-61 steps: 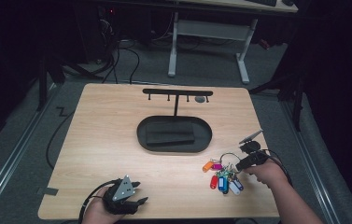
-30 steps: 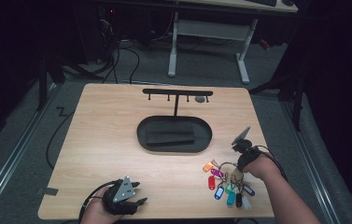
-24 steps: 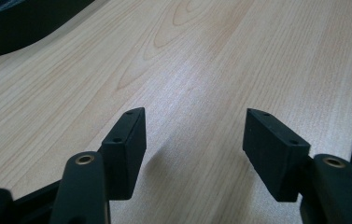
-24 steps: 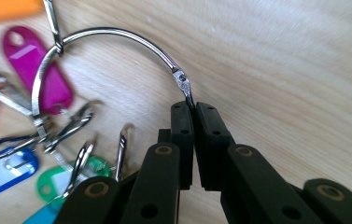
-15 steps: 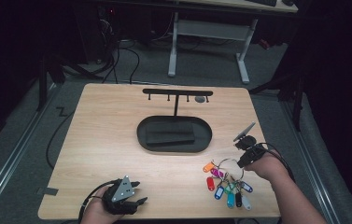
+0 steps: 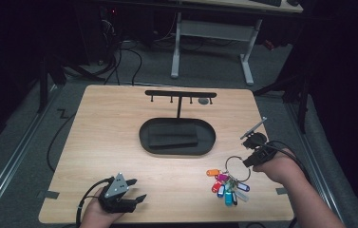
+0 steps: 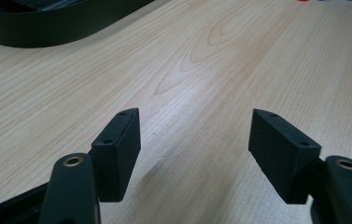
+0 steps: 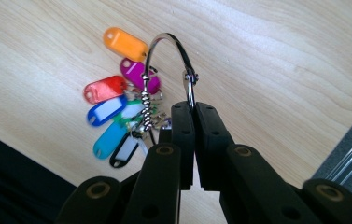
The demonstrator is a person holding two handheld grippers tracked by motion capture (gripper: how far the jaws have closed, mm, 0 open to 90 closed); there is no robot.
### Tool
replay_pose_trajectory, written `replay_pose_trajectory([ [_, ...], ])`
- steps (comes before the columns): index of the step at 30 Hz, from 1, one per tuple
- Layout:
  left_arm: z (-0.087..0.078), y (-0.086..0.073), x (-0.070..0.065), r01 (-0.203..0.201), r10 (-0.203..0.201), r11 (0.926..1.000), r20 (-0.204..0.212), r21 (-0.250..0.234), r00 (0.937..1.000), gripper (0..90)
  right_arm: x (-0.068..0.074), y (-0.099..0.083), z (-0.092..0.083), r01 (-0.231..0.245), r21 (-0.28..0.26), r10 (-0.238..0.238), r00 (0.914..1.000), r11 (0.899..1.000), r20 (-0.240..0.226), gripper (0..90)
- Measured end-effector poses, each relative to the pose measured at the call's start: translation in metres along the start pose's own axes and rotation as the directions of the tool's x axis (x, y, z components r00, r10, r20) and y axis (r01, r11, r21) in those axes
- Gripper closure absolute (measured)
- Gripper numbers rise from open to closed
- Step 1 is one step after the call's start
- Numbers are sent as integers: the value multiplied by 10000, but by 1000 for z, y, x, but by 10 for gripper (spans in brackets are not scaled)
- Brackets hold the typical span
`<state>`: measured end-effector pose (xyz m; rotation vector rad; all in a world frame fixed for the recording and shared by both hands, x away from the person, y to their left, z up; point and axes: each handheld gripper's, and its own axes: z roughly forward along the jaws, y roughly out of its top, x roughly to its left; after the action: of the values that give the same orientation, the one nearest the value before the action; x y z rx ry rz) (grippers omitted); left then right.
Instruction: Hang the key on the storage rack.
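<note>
Key ring: lift in progress, hazards and orientation

Key ring [image 8: 166, 44] is clamped at its clasp side between the jaws of my right gripper [image 6: 251, 153], which are pressed together on the wire. The ring sits to the right of the black oval tray [image 6: 176, 137] and nearer to me than the tray, close to the right edge of the bench [image 6: 105, 123]. The coloured tags [image 6: 225, 183] hang from the ring's lower part and appear to rest on the bench below it.

Hazards, as I judge them:
- The grip is on thin, round wire. The ring could pivot or slip between the pads if I swing the gripper quickly.
- The tag bunch is loose. It could sway and catch the tray rim, or foul the pegs of the hook stand [image 6: 180, 95] behind the tray if that is the destination.

Orientation: the ring stands roughly upright in the right gripper view, its loop arching away from the jaws. The long axis of the assembly runs from the ring down through the tag bunch, toward me.

My left gripper [image 6: 128, 192] rests on the bench, left of the tray and near the front edge. Its jaws have just been opening and stand apart with nothing between them.
</note>
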<state>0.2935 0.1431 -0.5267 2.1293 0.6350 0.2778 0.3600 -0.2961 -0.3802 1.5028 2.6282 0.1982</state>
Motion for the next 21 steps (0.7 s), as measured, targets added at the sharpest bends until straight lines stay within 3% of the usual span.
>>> replay_pose_trajectory([
  [10,0,-1,1,-44,44,10000,-80,-48,10000,327,4,3,-40,136,-400,-121,9992,9991,389,877],
  [21,-1,-1,3,100,-102,9996,-84,-252,9999,316,5,10,-62,205,-587,-164,9975,9981,693,878],
])
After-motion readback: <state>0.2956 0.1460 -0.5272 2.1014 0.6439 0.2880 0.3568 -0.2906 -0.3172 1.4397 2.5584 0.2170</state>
